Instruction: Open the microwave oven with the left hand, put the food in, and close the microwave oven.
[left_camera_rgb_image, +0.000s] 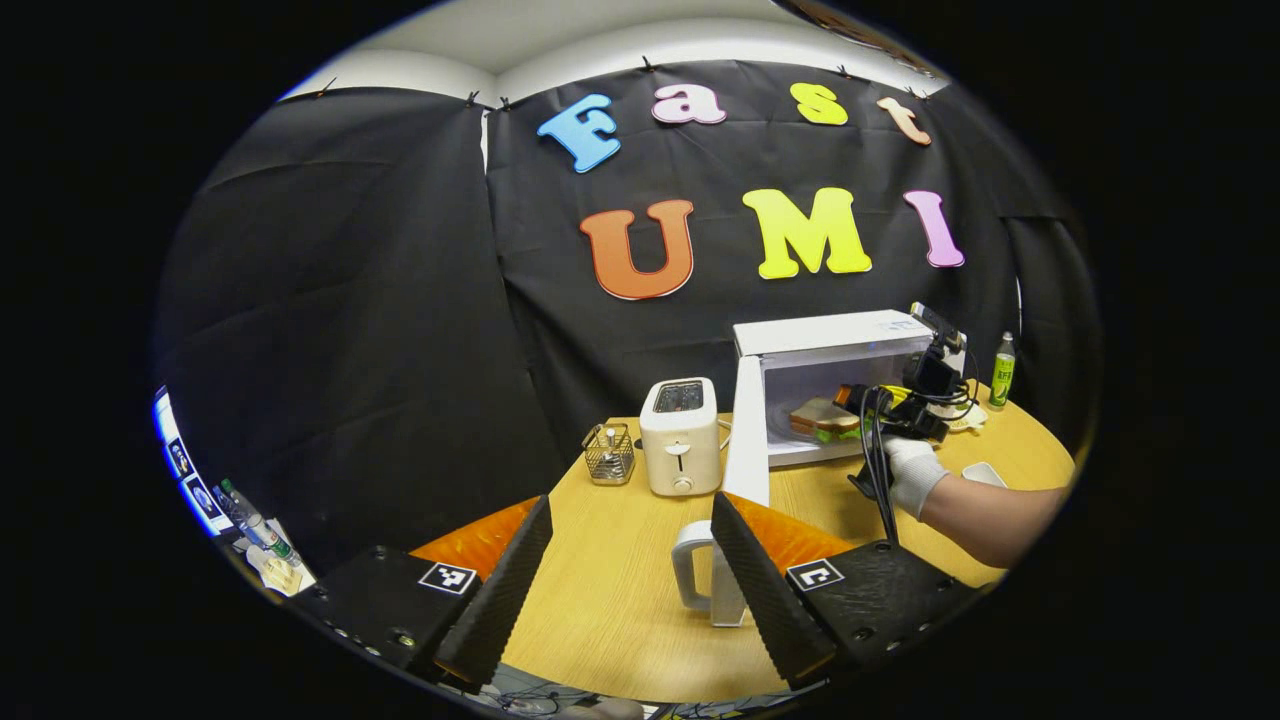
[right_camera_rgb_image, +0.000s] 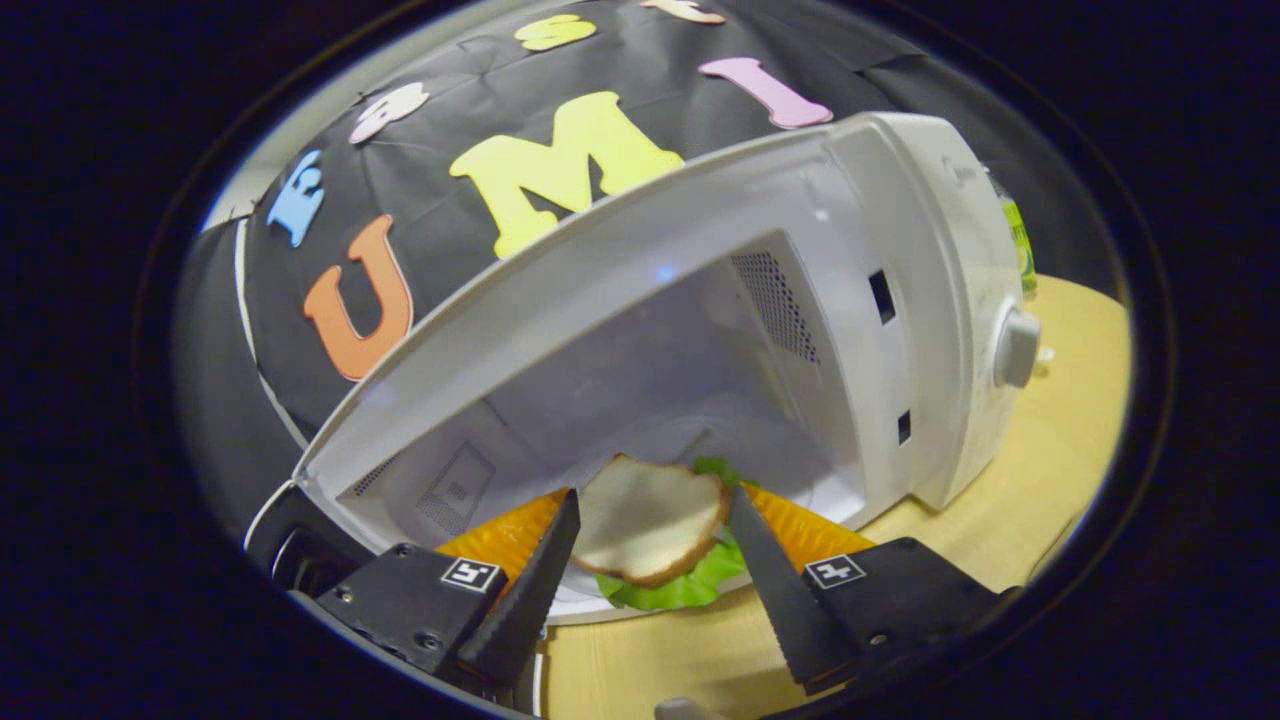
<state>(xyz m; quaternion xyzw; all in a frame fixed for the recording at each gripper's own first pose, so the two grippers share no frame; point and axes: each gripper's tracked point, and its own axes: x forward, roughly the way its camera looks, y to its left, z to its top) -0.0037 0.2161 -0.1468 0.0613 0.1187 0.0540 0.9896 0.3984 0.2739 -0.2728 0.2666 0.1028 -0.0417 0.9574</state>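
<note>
A: Left gripper view: a round wooden desk (left_camera_rgb_image: 620, 590) is seen in the lower centre, backed by black cloth walls under a pale ceiling. The left gripper (left_camera_rgb_image: 625, 570) is held with its fingers apart, nothing between them. What is set on the desk?

B: A white toaster (left_camera_rgb_image: 681, 437) and a wire basket (left_camera_rgb_image: 609, 454) are placed at centre, a white mug (left_camera_rgb_image: 698, 575) lower down, a green bottle (left_camera_rgb_image: 1002, 370) at far right. The microwave (left_camera_rgb_image: 835, 385) is found right of centre, its door (left_camera_rgb_image: 747, 432) swung open.

A: And the food?

B: In the right gripper view, the sandwich (right_camera_rgb_image: 655, 535) is seen on the turntable plate (right_camera_rgb_image: 600, 607) inside the microwave, between the spread fingers of the right gripper (right_camera_rgb_image: 650, 580); whether they press it cannot be told.
</note>
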